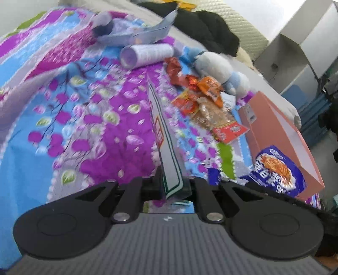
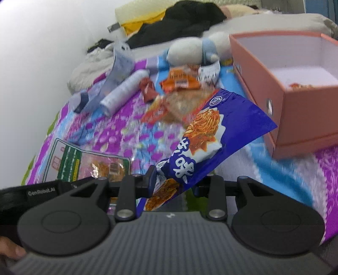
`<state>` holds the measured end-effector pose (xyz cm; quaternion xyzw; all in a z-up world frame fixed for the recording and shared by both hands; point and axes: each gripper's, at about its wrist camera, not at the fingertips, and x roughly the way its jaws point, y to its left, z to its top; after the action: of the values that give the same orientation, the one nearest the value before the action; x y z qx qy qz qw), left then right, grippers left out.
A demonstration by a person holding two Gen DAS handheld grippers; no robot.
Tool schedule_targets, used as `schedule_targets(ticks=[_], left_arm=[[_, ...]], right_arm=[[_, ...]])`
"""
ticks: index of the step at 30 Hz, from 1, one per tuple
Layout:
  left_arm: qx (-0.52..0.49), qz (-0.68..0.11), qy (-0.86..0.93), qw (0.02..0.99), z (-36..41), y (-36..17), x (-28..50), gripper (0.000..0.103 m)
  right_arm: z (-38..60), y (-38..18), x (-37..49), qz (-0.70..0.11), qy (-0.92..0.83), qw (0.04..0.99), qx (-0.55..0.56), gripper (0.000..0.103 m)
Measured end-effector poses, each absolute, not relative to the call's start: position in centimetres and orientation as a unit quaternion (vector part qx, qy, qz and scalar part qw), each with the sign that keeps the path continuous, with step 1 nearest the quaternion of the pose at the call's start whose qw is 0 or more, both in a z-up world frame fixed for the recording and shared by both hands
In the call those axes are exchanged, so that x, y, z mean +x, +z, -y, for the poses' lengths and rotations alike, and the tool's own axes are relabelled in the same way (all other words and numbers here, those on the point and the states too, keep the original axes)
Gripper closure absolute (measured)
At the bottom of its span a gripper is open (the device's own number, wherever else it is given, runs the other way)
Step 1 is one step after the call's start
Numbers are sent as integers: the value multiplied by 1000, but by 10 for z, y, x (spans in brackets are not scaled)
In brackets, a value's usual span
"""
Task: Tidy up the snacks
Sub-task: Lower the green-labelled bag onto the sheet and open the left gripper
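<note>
My left gripper (image 1: pixel 172 186) is shut on a flat white and green snack packet (image 1: pixel 163 135), held edge-on above the flowered bedspread. That same packet (image 2: pixel 84 162) shows at lower left in the right wrist view. My right gripper (image 2: pixel 175 182) is shut on a blue snack bag (image 2: pixel 211 135) printed with noodles, which sticks up and to the right toward the pink box (image 2: pixel 295 101). The blue bag (image 1: pixel 276 169) also appears at the right of the left wrist view, beside the pink box (image 1: pixel 281 135). A heap of orange and red snack packets (image 1: pixel 202 99) lies further back on the bed.
A white and blue plush toy (image 1: pixel 217 67) lies behind the snack heap (image 2: pixel 177 93). A white roll (image 1: pixel 147 54) and a crumpled pale bag (image 1: pixel 135 33) lie at the back. Black clothing (image 2: pixel 181 19) and pillows line the far edge. The pink box holds some orange snacks (image 2: pixel 300 86).
</note>
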<state>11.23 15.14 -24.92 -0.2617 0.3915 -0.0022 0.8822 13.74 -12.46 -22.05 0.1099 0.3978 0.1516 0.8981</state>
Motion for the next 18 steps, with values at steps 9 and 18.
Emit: schedule_targets(ticks=[9,18], left_arm=[[-245,-415,66,873,-164,-248,108,20],[-208,-411,92,883,-170,-232,93,12]], right_arm=[[129,-232,138,-436,141,884,97,38],[149,-224,126,-439,104,891,48,28]])
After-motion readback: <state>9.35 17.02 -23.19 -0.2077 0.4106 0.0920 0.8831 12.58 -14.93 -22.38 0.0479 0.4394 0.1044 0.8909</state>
